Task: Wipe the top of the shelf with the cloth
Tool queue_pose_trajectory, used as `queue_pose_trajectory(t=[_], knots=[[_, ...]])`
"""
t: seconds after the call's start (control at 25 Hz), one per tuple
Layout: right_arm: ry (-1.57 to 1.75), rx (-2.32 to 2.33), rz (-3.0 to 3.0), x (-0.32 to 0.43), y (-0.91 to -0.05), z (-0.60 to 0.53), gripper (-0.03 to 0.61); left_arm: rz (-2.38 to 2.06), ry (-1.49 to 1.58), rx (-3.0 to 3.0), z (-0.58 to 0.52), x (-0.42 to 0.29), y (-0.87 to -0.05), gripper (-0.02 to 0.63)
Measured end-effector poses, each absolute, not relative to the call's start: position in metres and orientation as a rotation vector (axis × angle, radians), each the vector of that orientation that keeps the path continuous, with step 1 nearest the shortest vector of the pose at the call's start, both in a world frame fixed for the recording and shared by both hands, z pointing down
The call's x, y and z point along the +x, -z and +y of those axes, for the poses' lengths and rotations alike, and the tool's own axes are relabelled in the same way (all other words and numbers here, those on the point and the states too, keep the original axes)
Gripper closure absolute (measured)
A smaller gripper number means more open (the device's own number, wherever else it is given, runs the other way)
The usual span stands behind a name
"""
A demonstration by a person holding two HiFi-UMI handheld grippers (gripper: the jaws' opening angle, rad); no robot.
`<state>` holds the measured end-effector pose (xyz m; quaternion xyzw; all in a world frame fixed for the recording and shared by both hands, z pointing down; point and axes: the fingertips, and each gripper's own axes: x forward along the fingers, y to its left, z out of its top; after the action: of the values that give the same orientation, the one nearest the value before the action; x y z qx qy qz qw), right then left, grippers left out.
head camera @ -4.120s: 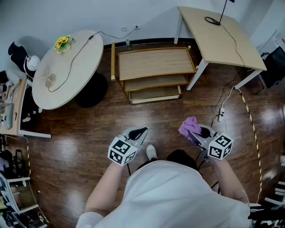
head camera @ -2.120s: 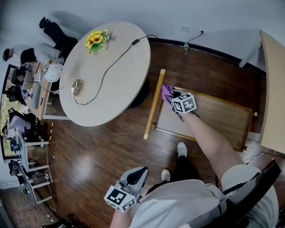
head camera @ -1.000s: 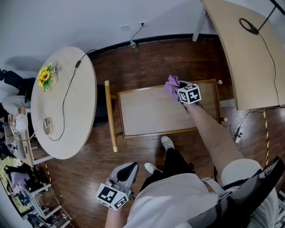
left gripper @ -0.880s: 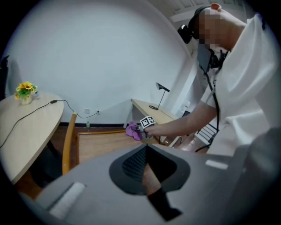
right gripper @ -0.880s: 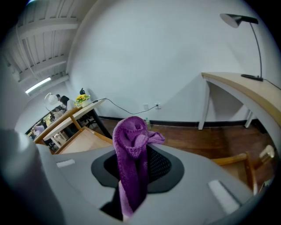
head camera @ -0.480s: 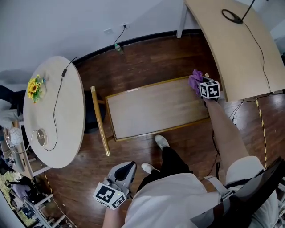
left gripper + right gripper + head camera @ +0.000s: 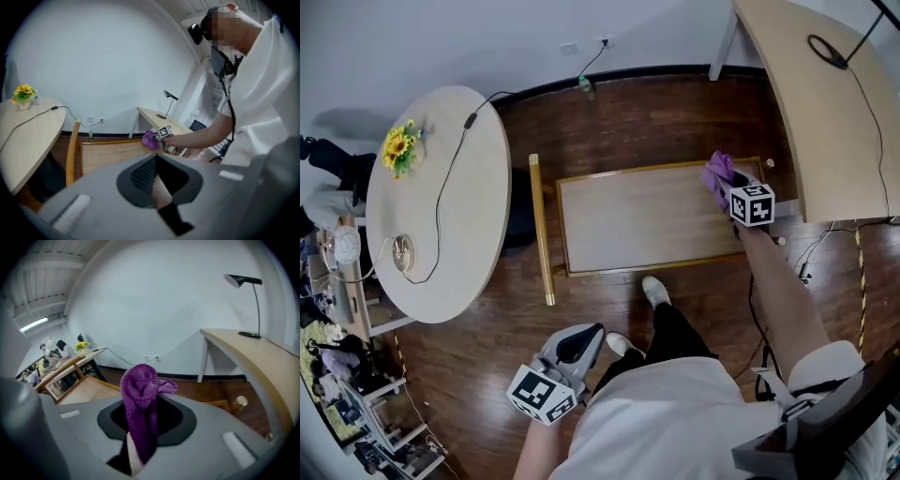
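The low wooden shelf has a pale top (image 7: 647,220) framed in darker wood. My right gripper (image 7: 727,187) is shut on the purple cloth (image 7: 718,172) and holds it at the top's right end, near the far corner. In the right gripper view the cloth (image 7: 140,394) bunches up out of the jaws, with the shelf top (image 7: 84,387) to the left. My left gripper (image 7: 584,339) hangs low by the person's side, well away from the shelf, with its jaws together on nothing. The left gripper view shows the cloth (image 7: 150,139) resting on the shelf top (image 7: 110,152).
A round table (image 7: 441,197) with yellow flowers (image 7: 397,150) and a cable stands left of the shelf. A desk (image 7: 825,94) with a lamp base is close on the right. The shelf's long side rail (image 7: 540,230) sticks out at its left end. The person's shoe (image 7: 656,289) is by the front edge.
My right gripper carried the cloth from beside the body to the shelf's left end, then swept it along the top to the right end. The left gripper stayed low.
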<state>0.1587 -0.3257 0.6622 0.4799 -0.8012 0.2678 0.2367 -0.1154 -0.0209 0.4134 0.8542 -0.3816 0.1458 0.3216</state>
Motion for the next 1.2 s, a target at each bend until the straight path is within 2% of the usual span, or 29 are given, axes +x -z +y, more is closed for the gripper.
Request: queue_pose_trajectory(t=[0.4, 0.64, 0.88, 1.2], knots=[[-0.757, 0.789, -2.506, -0.136, -0.647, -0.267, 0.483, -1.131, -0.375, 2.18, 0.004, -0.151, -0.403, 0.597], [-0.734, 0.573, -2.529, -0.243, -0.666, -0.238, 0.483, -1.24, -0.381, 2.095, 0.026, -0.178, -0.404, 0.597], [-0.758, 0.517, -2.492, -0.277, -0.692, -0.228, 0.483, -1.298, -0.386, 2.033, 0.044, -0.195, -0.407, 0.597], [-0.733, 0.659, -2.41, -0.202, -0.713, -0.245, 0.483, -1.235, -0.39, 2.076, 0.036, -0.19, -0.412, 0.597]])
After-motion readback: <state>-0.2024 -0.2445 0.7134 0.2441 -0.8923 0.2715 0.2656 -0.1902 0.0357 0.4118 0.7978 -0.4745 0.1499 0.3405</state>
